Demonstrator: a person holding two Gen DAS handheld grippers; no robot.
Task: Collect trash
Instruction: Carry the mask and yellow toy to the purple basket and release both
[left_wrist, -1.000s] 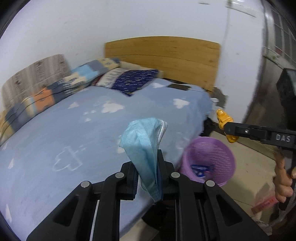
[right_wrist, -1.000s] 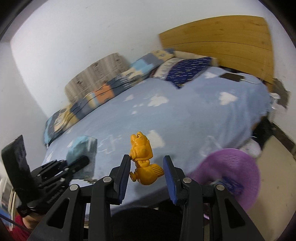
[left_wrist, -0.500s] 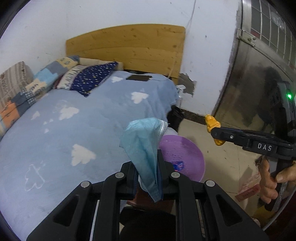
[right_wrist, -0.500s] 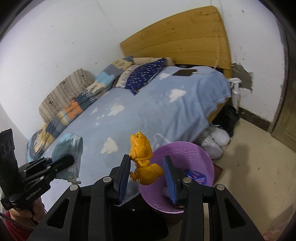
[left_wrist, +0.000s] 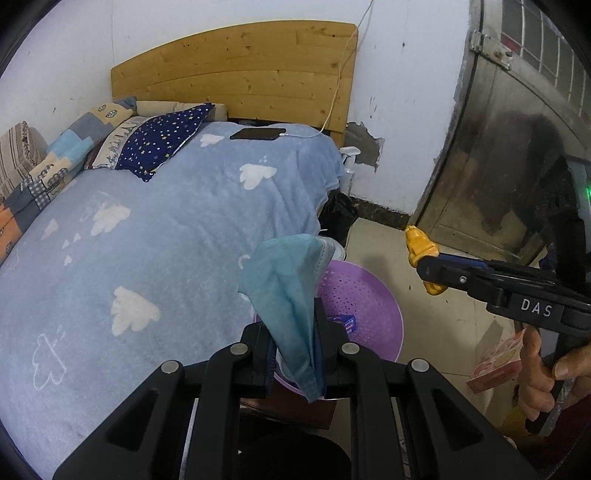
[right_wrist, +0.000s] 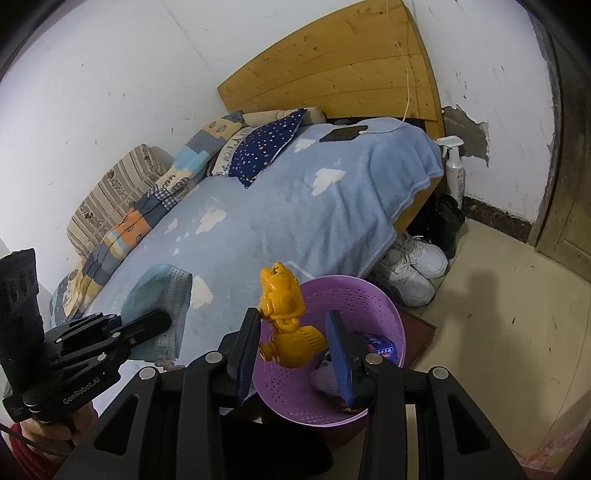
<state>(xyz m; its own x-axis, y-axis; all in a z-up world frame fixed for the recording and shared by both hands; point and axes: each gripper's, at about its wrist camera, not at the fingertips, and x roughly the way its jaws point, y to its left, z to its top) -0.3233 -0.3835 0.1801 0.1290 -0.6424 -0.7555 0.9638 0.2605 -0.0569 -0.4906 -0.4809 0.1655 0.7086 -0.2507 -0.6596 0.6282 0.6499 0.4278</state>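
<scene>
The left gripper (left_wrist: 295, 334) is clamped on a mask (left_wrist: 291, 291): light, limp cloth, pinched mid-fold, likely to flutter. The right gripper (right_wrist: 291, 341) squeezes a toy (right_wrist: 286, 321), rigid, smooth plastic. Both hang above the bin (right_wrist: 373, 295), toy at 3 o'clock of mask.

L gripper (left_wrist: 293, 345) jaws clamped tight, R gripper (right_wrist: 291, 345) jaws part-spread round a load, both angled down.

Blue-blanketed bed (left_wrist: 177, 229), wooden headboard (left_wrist: 236, 70), white wall (left_wrist: 402, 92).
</scene>
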